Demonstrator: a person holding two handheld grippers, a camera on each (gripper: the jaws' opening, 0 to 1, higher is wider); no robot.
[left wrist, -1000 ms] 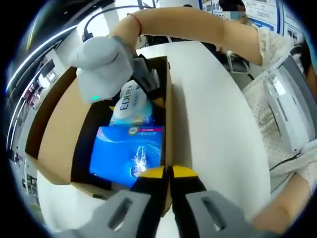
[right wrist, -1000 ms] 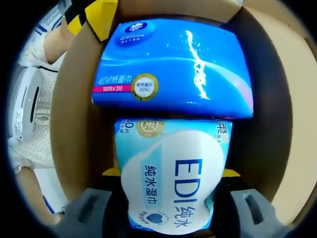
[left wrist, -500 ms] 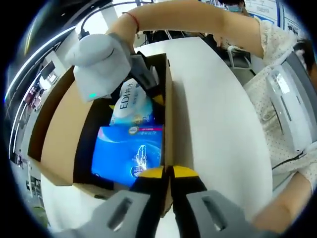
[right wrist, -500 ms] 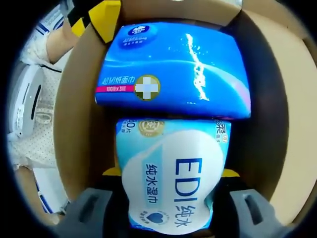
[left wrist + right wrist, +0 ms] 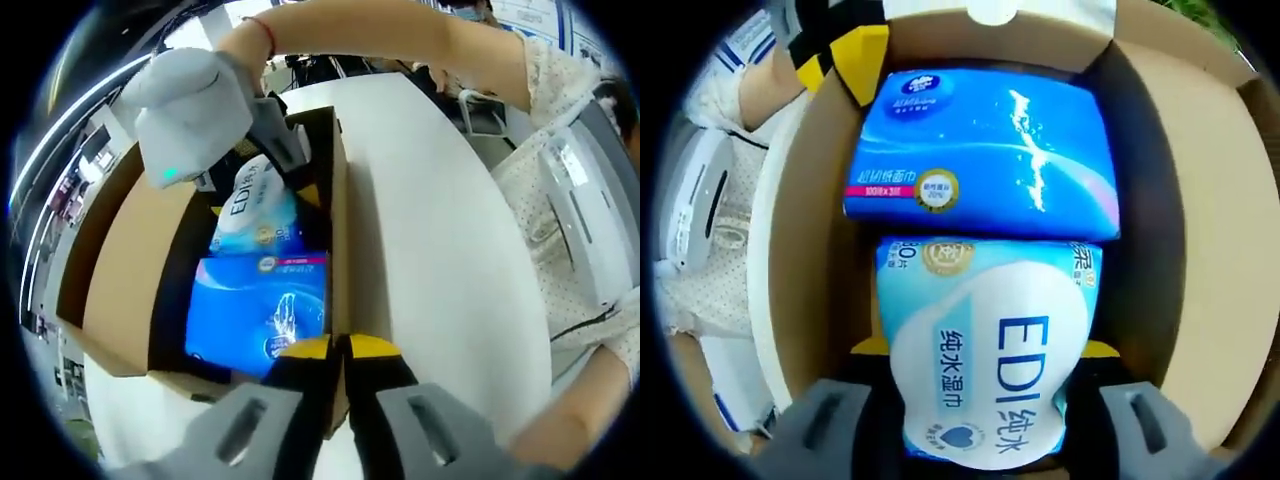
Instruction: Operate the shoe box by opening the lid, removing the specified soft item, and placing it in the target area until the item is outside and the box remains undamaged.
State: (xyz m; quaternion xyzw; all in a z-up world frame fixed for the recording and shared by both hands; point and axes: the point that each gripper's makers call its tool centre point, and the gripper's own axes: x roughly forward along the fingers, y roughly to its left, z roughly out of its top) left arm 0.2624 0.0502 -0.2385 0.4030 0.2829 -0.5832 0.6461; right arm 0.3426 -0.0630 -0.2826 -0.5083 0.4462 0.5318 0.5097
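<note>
Lid's open already. My right gripper [image 5: 985, 350] has its jaws clamped on the pale EDI wipes pack [image 5: 985, 350], which sits inside the shoe box [image 5: 120, 270] by its far end, beside the blue tissue pack [image 5: 985, 150]. My left gripper [image 5: 338, 350] pinches the box's near wall, jaws narrow. Left to do: lift the wipes clear and place them on the desk [image 5: 440, 250].
</note>
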